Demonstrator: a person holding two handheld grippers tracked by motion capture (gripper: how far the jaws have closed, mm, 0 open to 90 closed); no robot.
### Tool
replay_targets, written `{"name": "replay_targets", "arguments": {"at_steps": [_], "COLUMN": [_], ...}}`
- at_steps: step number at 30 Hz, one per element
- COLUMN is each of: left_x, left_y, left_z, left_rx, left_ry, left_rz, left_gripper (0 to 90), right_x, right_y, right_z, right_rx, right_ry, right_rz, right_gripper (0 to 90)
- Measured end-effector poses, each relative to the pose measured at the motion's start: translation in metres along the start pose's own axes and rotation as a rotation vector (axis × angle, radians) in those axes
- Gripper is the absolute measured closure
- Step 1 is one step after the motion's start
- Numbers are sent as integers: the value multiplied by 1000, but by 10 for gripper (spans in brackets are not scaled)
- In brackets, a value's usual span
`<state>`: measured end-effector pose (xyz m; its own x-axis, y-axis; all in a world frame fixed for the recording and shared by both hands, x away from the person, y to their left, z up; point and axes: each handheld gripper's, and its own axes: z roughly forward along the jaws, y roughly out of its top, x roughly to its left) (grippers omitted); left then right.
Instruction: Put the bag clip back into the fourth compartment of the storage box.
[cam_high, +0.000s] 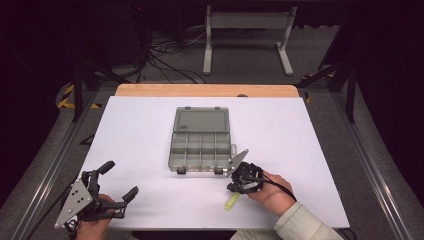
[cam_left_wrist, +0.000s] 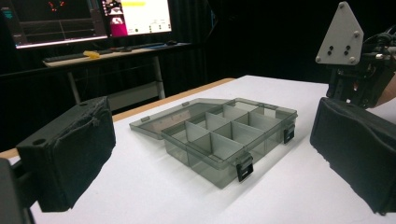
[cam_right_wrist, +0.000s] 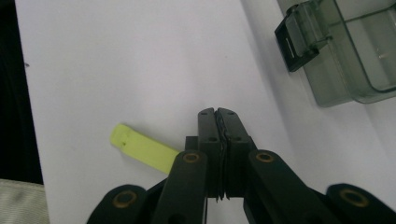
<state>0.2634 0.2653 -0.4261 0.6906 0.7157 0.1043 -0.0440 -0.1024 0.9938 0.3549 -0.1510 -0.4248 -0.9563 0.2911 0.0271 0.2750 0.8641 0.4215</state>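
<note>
With our right gripper (cam_right_wrist: 218, 112) closed on nothing just beside the flat yellow-green plastic strip (cam_right_wrist: 142, 148) lying on the white table (cam_high: 150, 125) before the open grey compartment box (cam_high: 201, 150), we should open, straddle it, then pinch squarely.

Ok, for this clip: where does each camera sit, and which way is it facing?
High view: above the person's side, looking forward and down on the white table; shows both hands, left gripper, right gripper.
Left gripper view: rides the left gripper, looking level across the table at the open compartment box between its wide-apart pads.
Right gripper view: rides the right gripper, looking down at the table; jaws closed, yellow-green strip passing behind them.
Shared: all show the box; high and right views share the strip.
</note>
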Motion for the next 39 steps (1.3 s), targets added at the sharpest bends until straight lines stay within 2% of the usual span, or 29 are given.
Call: {"name": "replay_targets", "arguments": {"at_steps": [14,29,39], "left_x": [0,-1,-1], "left_y": [0,-1,-1], "left_z": [1,1,2], "left_rx": [4,9,9], "left_ry": [-6,-9,-11], "left_rz": [-2,-3,-1], "left_gripper": [8,9,10], "right_x": [-3,4,12], "right_y": [-9,-28,-33], "right_z": [2,-7,-10], "right_rx": [12,25,28], "right_ry": [4,18,31], "right_rz": [38,63,66], "right_gripper": [890,888,888]}}
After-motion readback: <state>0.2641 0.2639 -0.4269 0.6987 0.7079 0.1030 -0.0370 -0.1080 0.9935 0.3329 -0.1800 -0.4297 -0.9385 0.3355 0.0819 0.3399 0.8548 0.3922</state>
